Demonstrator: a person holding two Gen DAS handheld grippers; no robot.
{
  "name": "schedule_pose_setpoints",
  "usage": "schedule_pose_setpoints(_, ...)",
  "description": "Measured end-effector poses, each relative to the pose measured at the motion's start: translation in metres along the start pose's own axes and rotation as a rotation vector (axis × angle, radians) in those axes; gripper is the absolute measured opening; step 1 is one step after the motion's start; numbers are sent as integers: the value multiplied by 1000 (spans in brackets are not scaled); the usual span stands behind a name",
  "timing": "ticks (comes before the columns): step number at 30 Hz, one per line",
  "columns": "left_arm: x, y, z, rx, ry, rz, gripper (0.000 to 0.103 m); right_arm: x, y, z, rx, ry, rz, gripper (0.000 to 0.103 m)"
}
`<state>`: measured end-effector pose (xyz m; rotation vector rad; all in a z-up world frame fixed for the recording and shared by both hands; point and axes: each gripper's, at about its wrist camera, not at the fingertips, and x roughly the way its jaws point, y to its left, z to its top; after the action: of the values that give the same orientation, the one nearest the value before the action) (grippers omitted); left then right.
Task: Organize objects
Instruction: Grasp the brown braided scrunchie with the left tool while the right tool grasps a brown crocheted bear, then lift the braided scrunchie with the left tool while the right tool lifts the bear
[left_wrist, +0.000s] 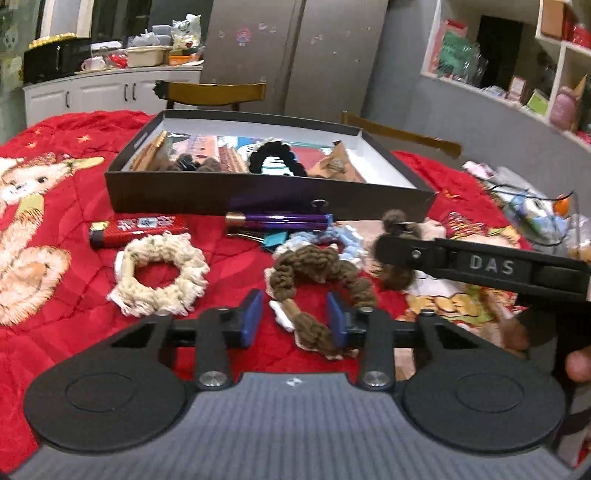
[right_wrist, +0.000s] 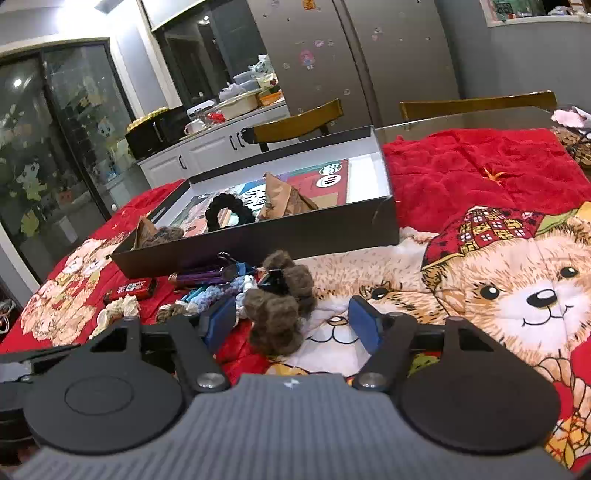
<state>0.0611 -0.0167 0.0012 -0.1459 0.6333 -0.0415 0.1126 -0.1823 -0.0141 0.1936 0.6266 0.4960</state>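
Left wrist view: the left gripper (left_wrist: 294, 317) hangs low over the red bear-print blanket (left_wrist: 55, 288), its blue pads (left_wrist: 252, 314) either side of the brown knitted scrunchie (left_wrist: 317, 280) yet clear of the yarn, so nothing is grasped. A cream knitted scrunchie (left_wrist: 160, 275) lies just to its left; ahead sit the red lighter (left_wrist: 138, 229), purple tube (left_wrist: 280, 220) and the shallow black cardboard box (left_wrist: 269, 192).

Right wrist view: the right gripper (right_wrist: 291, 321) is spread wide, released, with the fuzzy dark-brown scrunchie (right_wrist: 277, 314) between its pads, nearer the left one, untouched. The black box (right_wrist: 258, 240) lies beyond, a black scrunchie (right_wrist: 229, 212) inside.
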Motion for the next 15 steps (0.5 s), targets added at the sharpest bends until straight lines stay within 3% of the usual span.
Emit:
schedule_pose_setpoints(3, 0, -1, -1, 20, 2, 9, 38, 0, 0, 1, -3, 6, 0, 52)
schedule_pose_setpoints(5, -2, -1, -2, 28, 0, 7, 38, 0, -2, 1, 6, 13, 7, 35)
schedule_pose_setpoints(9, -4, 1, -3, 18, -9, 7, 34, -1, -3, 1, 1, 20, 21, 31)
schedule_pose_setpoints(12, -6, -1, -5, 35, -22, 33, 24, -1, -3, 1, -5, 23, 24, 31)
schedule_pose_setpoints(15, -8, -1, -5, 29, -27, 43, 23, -1, -3, 1, -9, 26, 31, 31)
